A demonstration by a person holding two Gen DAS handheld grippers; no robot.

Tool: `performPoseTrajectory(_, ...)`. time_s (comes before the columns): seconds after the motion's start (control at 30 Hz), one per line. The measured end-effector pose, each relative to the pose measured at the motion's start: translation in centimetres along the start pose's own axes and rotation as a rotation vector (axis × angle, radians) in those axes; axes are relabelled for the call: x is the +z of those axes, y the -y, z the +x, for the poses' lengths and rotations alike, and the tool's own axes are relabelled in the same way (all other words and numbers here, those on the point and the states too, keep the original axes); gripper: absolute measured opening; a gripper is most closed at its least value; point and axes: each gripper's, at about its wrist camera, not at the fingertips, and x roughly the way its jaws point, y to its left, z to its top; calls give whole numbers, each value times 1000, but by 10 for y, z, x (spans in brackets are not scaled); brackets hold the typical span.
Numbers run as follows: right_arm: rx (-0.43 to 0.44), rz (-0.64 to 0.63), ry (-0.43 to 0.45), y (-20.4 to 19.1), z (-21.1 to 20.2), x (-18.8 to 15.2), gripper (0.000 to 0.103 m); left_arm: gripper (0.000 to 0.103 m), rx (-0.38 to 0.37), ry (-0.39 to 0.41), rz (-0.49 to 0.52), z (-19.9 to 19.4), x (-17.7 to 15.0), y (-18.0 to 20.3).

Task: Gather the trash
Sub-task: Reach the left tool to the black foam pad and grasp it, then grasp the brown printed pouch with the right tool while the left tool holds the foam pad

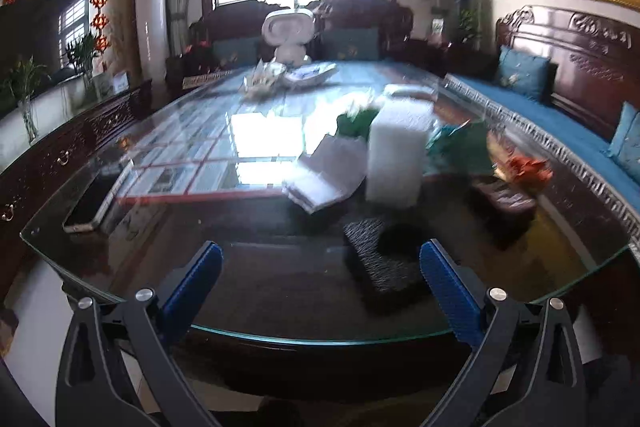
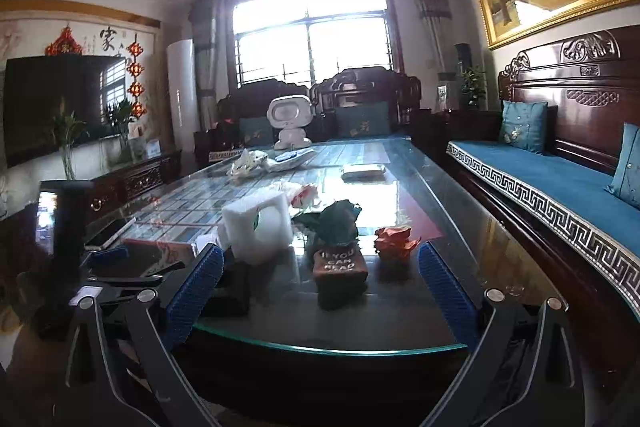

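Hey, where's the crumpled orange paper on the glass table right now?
The crumpled orange paper lies near the table's front end toward the sofa side, right of the brown lettered block and the dark green wrapper; the left wrist view shows it far right.

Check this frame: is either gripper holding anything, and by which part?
Nothing is held. The left gripper and right gripper are both open, empty, short of the trash.

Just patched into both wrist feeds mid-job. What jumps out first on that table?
The white foam block stands out, upright near the middle of the glass table, with crumpled green paper and an orange paper wad to its right. Nearer the edge sits a brown lettered block. At the far end stands a white robot figure against the bright window. Both tools, left and right, are open and empty.
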Motion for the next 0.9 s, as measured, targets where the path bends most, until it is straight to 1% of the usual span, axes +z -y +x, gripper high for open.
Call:
performPoseTrajectory(0.07,8,5,-7,1,3,-1,95,99,3,-37,10,13,-2,3)
performPoseTrajectory(0.1,7,8,-7,2,3,-1,95,99,-6,-66,18,22,-2,6)
performPoseTrajectory(0.13,6,10,-11,3,5,-1,95,99,-17,-79,18,28,-2,7)
performPoseTrajectory(0.2,4,16,-15,6,7,-1,95,100,-23,-75,-1,34,-1,7)
performPoseTrajectory(0.37,-12,24,-32,11,12,-2,95,99,-12,-126,-7,54,6,8)
performPoseTrajectory(0.4,-14,25,-36,12,13,-3,95,99,-24,-137,-20,57,6,6)
performPoseTrajectory(0.43,-16,26,-39,13,14,-3,95,96,-34,-147,-34,59,6,5)
performPoseTrajectory(0.47,-20,27,-47,14,16,-4,95,93,-53,-158,-50,61,6,3)
performPoseTrajectory(0.5,-21,28,-51,14,18,-4,95,88,-69,-161,-63,61,6,2)
performPoseTrajectory(0.53,-23,29,-54,15,19,-5,95,74,-61,-159,-59,61,6,2)
performPoseTrajectory(0.57,-29,31,-58,15,20,-5,95,66,-61,-152,-51,60,7,2)
performPoseTrajectory(0.63,-33,31,-68,15,23,-6,95,44,-92,-146,-48,59,6,2)
performPoseTrajectory(0.67,-32,31,-73,15,24,-6,94,38,-112,-142,-50,57,6,2)
performPoseTrajectory(0.7,-32,30,-76,15,24,-7,94,34,-134,-141,-53,57,6,2)
performPoseTrajectory(0.8,-31,25,-79,13,25,-6,94,33,-177,-121,-81,52,3,-4)
performPoseTrajectory(0.9,-34,20,-79,12,27,-5,94,33,-184,-66,-101,36,1,-10)
